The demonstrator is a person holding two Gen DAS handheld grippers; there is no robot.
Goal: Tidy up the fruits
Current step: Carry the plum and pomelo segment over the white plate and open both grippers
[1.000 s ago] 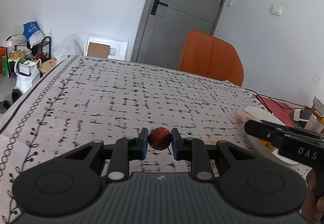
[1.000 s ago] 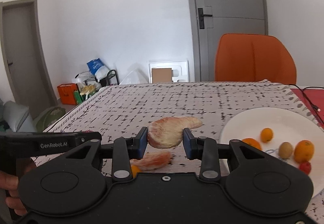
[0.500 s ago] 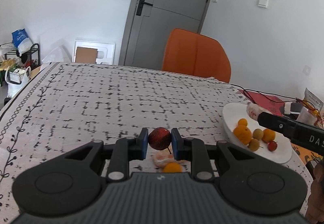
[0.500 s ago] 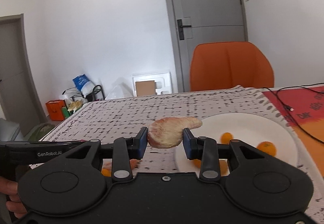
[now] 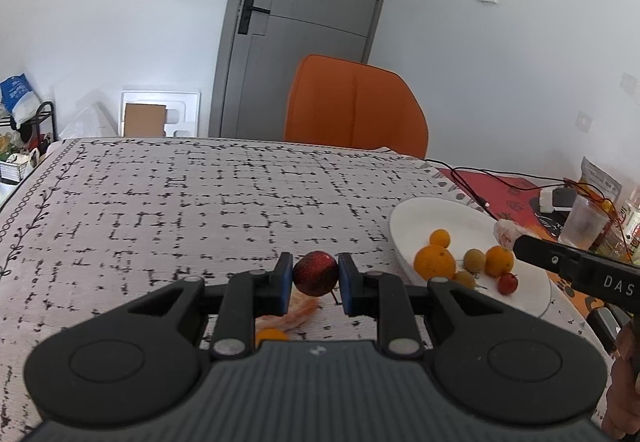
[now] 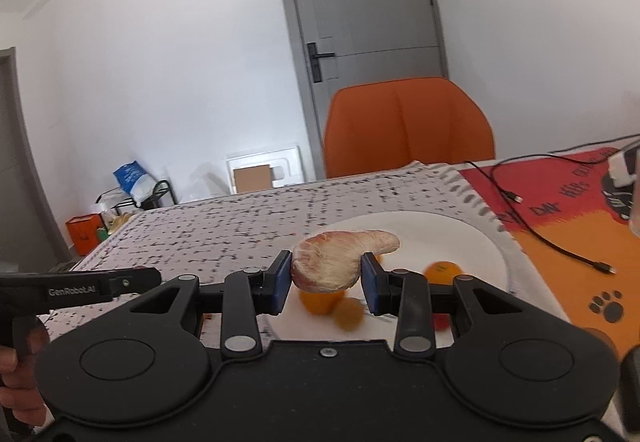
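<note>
- Your left gripper (image 5: 316, 278) is pinching a small dark-red fruit (image 5: 315, 273) between its blue pads, clear of the patterned tablecloth (image 5: 200, 202).
- Your right gripper (image 6: 326, 278) is clamped on a peeled pomelo segment (image 6: 336, 262), which pokes out to the right past the pad.
- The segment hangs over the near-left part of the white plate (image 6: 472, 242). The plate already carries several oranges (image 5: 434, 262) and smaller fruits, among them a little red one (image 5: 507, 283).
- Step in hand, as I read it: carrying both pieces to the plate. The right load is over it; the left is well short, out over the cloth to the plate's left.
- Not yet collected: another peeled segment (image 5: 296, 316) and a small orange fruit (image 5: 271, 334), lying on the cloth just below your left gripper.
- Next move for the right: lower onto bare plate, away from the oranges beneath, then spread the pads. The segment looks soft, so set it down rather than drop it.
- For the left: bring it across, and watch that the round fruit does not roll when freed.
</note>
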